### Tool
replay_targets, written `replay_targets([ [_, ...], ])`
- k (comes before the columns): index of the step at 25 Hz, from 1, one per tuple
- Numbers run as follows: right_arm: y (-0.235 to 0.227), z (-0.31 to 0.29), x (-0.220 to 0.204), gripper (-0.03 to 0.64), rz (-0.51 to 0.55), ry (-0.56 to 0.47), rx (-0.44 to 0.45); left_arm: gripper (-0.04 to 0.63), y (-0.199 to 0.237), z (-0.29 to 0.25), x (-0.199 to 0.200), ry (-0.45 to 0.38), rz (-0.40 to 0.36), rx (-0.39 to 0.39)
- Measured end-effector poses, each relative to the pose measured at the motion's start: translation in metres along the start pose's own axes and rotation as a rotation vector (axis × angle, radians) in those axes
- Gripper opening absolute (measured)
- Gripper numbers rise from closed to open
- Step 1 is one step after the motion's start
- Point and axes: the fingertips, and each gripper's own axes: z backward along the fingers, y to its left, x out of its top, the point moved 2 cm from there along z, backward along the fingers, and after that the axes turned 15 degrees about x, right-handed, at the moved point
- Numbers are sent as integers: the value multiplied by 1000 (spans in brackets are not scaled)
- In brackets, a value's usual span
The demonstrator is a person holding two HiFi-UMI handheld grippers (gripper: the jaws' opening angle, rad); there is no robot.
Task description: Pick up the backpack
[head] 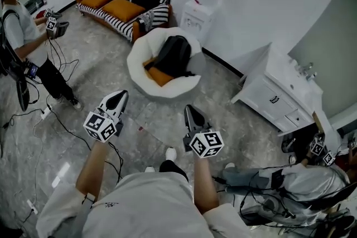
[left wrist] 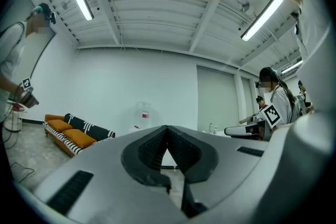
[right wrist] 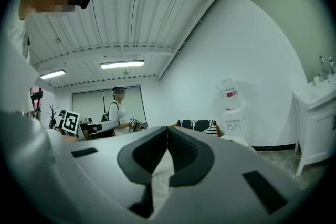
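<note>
Backpack (head: pixel 174 56) lies slumped in the white round chair (head: pixel 173 90), partly over an orange cushion (head: pixel 159 76), well apart from both claws and not visible in either gripper view. Left claw (head: pixel 119 96) and right claw (head: pixel 191 111) are each clenched on nothing, held level and pointing toward the chair. Judged step is the approach: get close, spread one claw before arrival, and take a top handle or strap rather than the soft body. The handle is probably at the bag's upper end, but it is too small to confirm.
</note>
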Motion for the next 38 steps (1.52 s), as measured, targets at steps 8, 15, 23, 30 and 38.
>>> replay_targets([
  [8,-42,-18,-7,6,-33,-12,22,2,-3,-43,-7,-16,-3,3],
  [15,-96,-50,-4,6,-7,5,58,2,11,-101,-10,-32,-11,32],
  [23,-170,-87,11,6,-15,29,109,2,12,-181,-5,-46,-22,63],
  [30,-234,-107,23,6,-25,25,130,0,7,-245,-7,-39,-29,88],
  [38,-292,-111,22,6,-59,25,155,2,-6,-300,-20,-19,-37,117],
])
